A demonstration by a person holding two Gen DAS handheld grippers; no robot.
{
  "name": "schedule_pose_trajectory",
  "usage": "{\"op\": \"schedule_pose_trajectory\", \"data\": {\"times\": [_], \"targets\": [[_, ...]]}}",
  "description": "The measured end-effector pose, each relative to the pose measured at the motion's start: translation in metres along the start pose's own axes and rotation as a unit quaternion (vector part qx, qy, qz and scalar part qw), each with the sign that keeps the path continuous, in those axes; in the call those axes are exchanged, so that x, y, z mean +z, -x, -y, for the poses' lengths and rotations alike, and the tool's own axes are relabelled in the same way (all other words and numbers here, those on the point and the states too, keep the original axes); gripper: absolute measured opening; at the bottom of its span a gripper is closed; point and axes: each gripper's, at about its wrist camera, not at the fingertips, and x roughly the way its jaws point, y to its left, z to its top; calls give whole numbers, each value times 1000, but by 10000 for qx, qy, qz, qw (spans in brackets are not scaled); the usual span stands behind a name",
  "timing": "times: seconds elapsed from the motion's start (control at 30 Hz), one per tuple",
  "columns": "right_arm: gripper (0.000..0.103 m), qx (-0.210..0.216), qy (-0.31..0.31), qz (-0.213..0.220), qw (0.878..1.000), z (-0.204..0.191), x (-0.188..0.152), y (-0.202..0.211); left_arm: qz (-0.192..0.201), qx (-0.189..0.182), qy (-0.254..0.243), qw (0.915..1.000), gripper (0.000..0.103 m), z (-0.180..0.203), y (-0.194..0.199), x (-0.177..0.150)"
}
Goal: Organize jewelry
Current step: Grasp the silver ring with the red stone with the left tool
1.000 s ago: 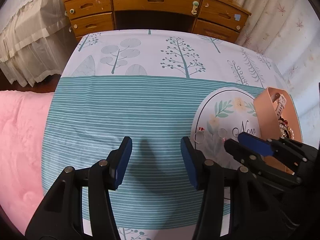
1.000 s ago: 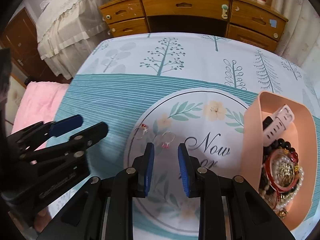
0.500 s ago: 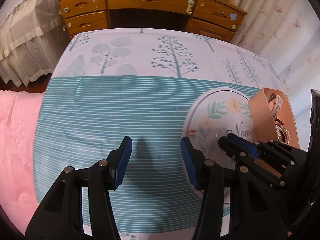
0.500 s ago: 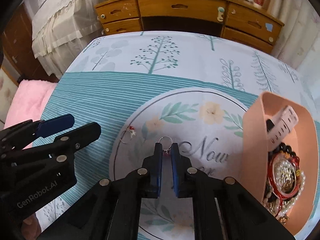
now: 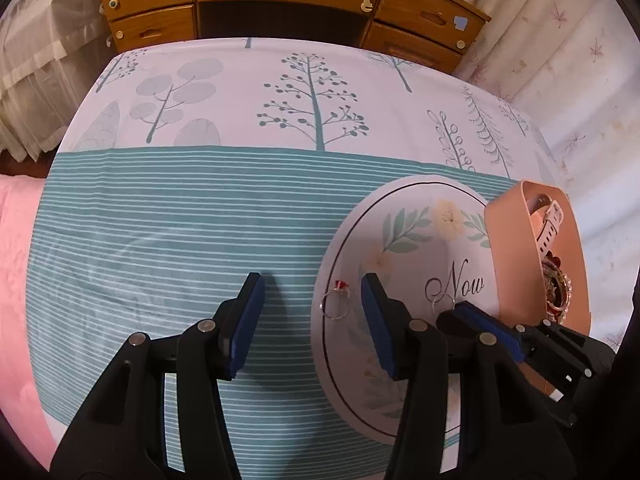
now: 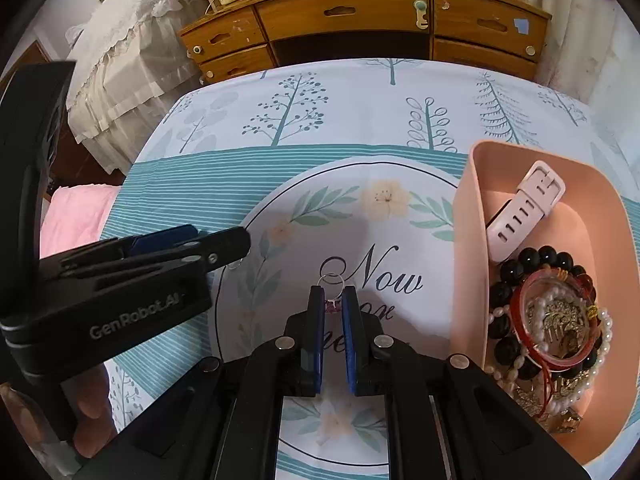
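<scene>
On the left, the left gripper hangs released over the teal striped tablecloth, its blue pads wide apart and holding nothing. Just at its 1 o'clock, a thin silver ring with a small red stone lies on the round white floral print with the word "Now". Further right, the right gripper is clenched on a second thin silver ring with a pale pink stone; the loop of this ring stands out at 12 o'clock from the fingertips. At 3 o'clock from it stands the peach plastic tray with a white watch strap, a black bead bracelet, a red bangle and pearls
</scene>
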Motion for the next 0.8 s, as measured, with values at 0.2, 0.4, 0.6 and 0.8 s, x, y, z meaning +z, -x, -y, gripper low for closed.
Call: {"op": "schedule_pose_trajectory", "data": {"times": [0.2,0.4,0.6,0.8], "targets": [[9,71,-1,29,10000,0,-2,0,-65,331,-325,9989,24,14,-3,0],[9,163,-13,38,9999,0,-4,2,-143,464,-531,9974,21,21,-5,0],[9,232,-31,64,9997,1,-6,5,-223,383,-609,9972,13,28,-6,-1],[9,278,-55,123,9995,3,-7,10,-239,379,-565,9974,13,29,-5,-2]]}}
